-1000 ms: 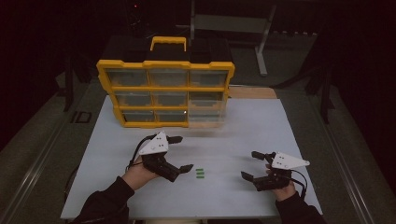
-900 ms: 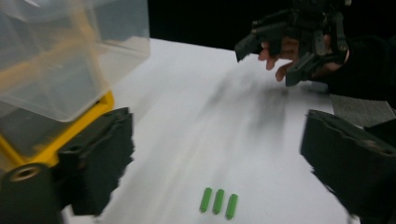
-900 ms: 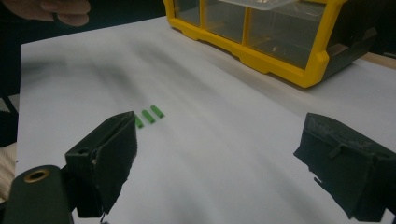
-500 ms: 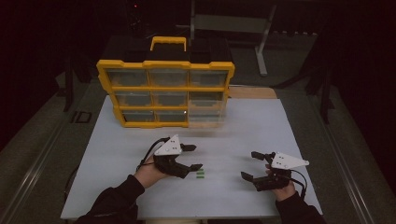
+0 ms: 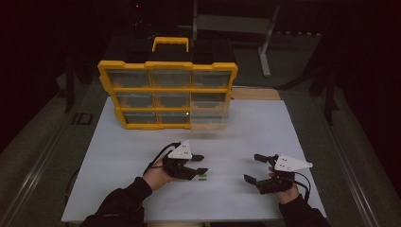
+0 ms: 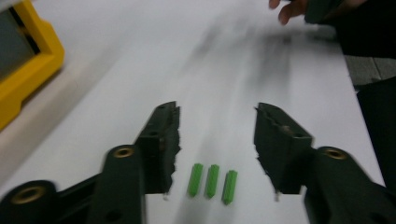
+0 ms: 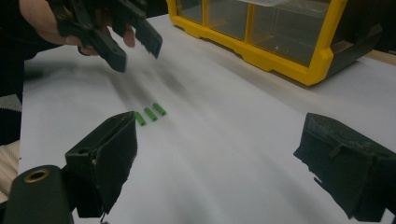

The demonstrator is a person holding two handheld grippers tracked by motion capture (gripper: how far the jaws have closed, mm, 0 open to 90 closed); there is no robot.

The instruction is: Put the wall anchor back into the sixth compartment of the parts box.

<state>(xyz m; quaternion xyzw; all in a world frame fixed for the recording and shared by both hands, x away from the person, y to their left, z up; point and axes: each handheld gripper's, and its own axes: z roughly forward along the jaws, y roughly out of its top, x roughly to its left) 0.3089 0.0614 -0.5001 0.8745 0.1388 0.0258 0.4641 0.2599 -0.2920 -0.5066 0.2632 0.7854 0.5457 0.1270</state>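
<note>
So the left gripper [image 5: 201, 164] is parked right over three little green plugs [image 6: 212, 179] lying side by side on the white table [image 5: 265, 127]. In its own view the plugs sit between the two jaws near their base, not touched by either. The jaws have just been closing in but there's a clear gap each side, so nothing's pinched yet. From the high view you only catch a sliver of green at about 5 o'clock from that gripper; the rest is tucked under it. The right gripper [image 5: 256, 169] sits well off at 3 o'clock, jaws spread wide, nothing in them. The yellow organizer box [image 5: 168, 94] stands at 12 o'clock; what's inside its clear drawers is too dim to make out. The left gripper view is motion-blurred too.
</note>
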